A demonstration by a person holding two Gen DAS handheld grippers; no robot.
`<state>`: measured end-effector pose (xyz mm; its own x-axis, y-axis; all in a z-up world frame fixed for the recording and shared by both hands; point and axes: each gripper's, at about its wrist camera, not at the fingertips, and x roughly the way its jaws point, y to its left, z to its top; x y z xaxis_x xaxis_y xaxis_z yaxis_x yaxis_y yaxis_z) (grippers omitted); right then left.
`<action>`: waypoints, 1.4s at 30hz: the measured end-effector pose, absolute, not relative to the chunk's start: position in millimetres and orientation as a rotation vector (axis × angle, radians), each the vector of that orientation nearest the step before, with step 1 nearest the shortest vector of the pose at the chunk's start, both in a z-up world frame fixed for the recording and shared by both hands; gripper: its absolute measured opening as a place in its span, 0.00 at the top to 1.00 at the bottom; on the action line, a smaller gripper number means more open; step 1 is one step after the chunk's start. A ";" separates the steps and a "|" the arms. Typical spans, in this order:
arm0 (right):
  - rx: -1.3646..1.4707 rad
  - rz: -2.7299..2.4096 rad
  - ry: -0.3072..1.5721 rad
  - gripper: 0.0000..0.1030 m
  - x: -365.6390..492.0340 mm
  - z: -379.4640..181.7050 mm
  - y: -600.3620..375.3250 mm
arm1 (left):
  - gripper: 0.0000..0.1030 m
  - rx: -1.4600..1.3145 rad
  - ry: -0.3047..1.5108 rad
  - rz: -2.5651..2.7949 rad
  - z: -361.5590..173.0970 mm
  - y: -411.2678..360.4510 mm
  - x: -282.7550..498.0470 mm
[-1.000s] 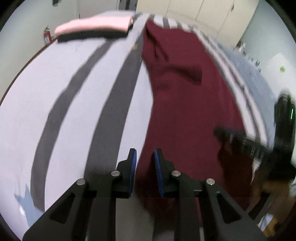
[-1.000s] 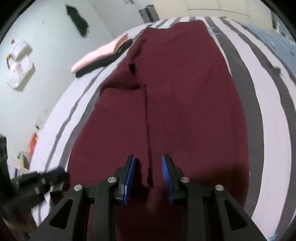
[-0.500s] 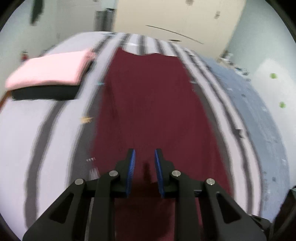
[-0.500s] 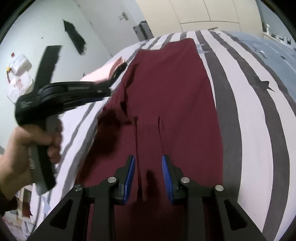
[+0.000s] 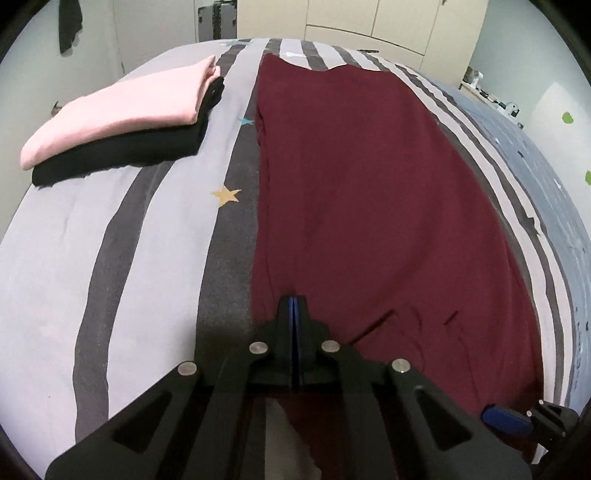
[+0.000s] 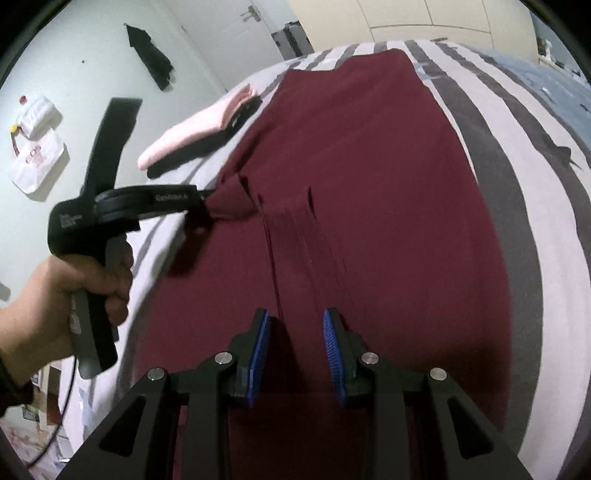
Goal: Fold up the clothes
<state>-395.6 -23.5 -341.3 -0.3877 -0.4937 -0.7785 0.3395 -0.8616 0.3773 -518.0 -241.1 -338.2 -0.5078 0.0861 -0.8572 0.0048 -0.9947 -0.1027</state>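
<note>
A dark red garment (image 5: 369, 192) lies stretched out along the striped bed; it also shows in the right wrist view (image 6: 369, 184). My left gripper (image 5: 292, 301) is shut on the garment's near left edge. In the right wrist view the left gripper (image 6: 207, 201) pinches a raised fold of that edge, held by a hand. My right gripper (image 6: 295, 332) is open, just above the garment's near end, with wrinkles running between its fingers. One blue pad of the right gripper (image 5: 506, 424) shows at the lower right of the left wrist view.
A folded pink garment (image 5: 122, 110) lies on a folded black one (image 5: 122, 155) at the far left of the bed (image 5: 74, 258). Wardrobe doors (image 5: 369, 18) stand beyond the bed's far end. A wall (image 6: 74, 74) with hung items is on the left.
My left gripper has swung from the striped sheet onto the garment's left edge and shut on it, lifting a fold. My right gripper stays open over the near end.
</note>
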 end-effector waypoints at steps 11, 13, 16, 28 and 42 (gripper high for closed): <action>1.295 -2.341 -0.191 0.74 -384.9 -321.7 -0.1 | 0.95 -1.371 -0.359 2.659 -288.5 -250.8 -456.1; 1.300 -2.367 -0.187 0.74 -380.6 -320.2 10.9 | 0.95 -1.367 -0.339 2.621 -288.5 -245.1 -433.4; 1.309 -2.402 -0.176 0.74 -371.2 -320.9 24.3 | 0.95 -1.346 -0.268 2.580 -293.9 -223.0 -392.3; 1.292 -2.420 -0.117 0.73 -341.8 -342.1 41.6 | 0.93 -1.400 -0.129 2.651 -333.6 -206.3 -331.9; 1.339 -2.426 -0.099 0.63 -271.9 -331.8 75.7 | 0.90 -1.458 -0.102 2.706 -345.5 -213.5 -260.5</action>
